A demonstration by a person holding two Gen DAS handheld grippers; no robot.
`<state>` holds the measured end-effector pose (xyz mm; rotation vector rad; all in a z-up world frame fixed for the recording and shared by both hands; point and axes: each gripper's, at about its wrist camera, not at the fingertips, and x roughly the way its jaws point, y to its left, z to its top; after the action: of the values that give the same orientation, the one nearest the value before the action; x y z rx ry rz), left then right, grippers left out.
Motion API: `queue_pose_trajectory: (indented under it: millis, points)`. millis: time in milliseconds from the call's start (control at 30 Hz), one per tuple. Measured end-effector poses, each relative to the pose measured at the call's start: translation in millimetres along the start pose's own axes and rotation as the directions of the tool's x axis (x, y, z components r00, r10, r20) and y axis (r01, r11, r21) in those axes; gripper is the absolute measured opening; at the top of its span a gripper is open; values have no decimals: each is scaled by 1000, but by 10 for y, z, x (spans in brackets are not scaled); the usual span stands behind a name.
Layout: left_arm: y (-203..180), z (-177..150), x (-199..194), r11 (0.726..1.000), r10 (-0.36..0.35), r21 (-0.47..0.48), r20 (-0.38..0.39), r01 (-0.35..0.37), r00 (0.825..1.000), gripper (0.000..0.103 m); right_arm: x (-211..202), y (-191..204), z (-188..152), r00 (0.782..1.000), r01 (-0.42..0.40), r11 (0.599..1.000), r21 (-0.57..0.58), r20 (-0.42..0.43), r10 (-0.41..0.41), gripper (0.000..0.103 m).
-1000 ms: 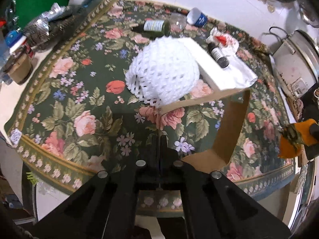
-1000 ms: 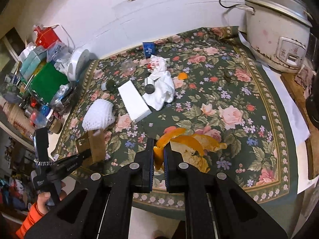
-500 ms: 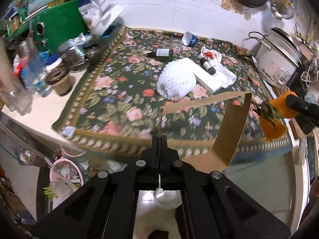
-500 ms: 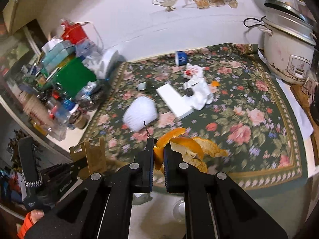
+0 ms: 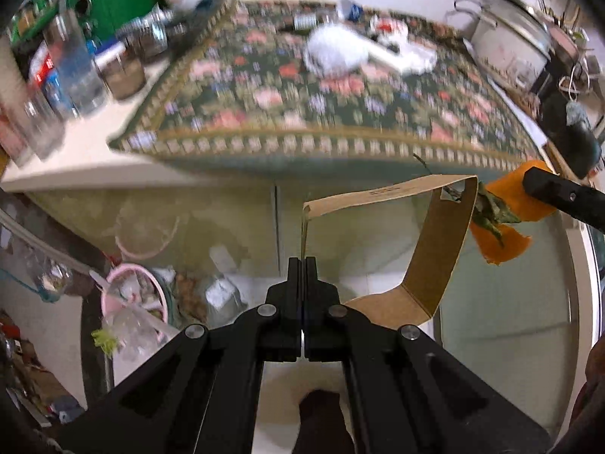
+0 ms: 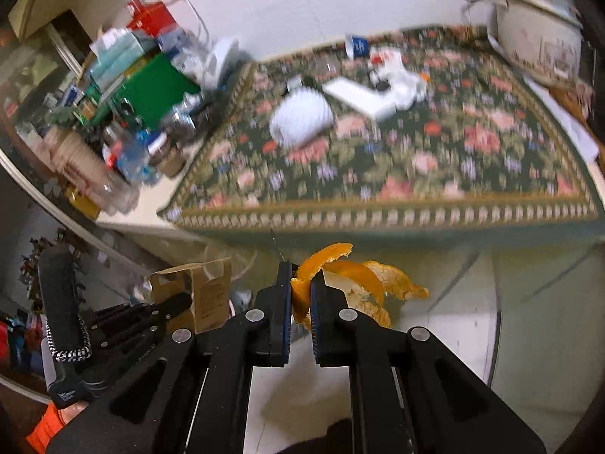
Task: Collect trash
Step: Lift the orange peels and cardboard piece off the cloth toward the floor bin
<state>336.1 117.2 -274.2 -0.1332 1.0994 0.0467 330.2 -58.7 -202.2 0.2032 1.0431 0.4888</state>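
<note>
My left gripper (image 5: 302,265) is shut on the thin edge of a folded brown cardboard piece (image 5: 435,249), which curls up and to the right in the left wrist view. My right gripper (image 6: 301,283) is shut on an orange peel (image 6: 363,276); the peel (image 5: 506,223) also shows at the right of the left wrist view with a green stalk. Both grippers hang off the table's front edge, over the pale floor. The left gripper (image 6: 177,302) with its cardboard (image 6: 204,295) appears low left in the right wrist view. On the floral cloth (image 6: 416,151) lie a white foam net (image 6: 302,117), a white box (image 6: 359,98) and crumpled tissue (image 6: 401,79).
A rice cooker (image 6: 537,34) stands at the table's back right. Bottles, jars and a green box (image 6: 151,87) crowd the left side. Below the table's left, a pink bowl (image 5: 132,302) and clutter sit on a low shelf. A blue cup (image 6: 357,46) lies at the back.
Both grippers have pulled back from over the cloth to beyond the table's front edge, each still holding its piece. The floor and the lower shelf have come into view.
</note>
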Motion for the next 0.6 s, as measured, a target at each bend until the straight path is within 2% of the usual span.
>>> queue_pose_trajectory:
  millis: [333,600]
  points:
    - [-175,-606,957,998,38,-51,-174,-47,984,0,614,-502,-527,985,46,997,55,-172,-36,8]
    - [-215,-1195,2030,985,79,-129,-247,-114,966,0,1614,-1092,-986,952,29,1000,-2,-304,-28,8]
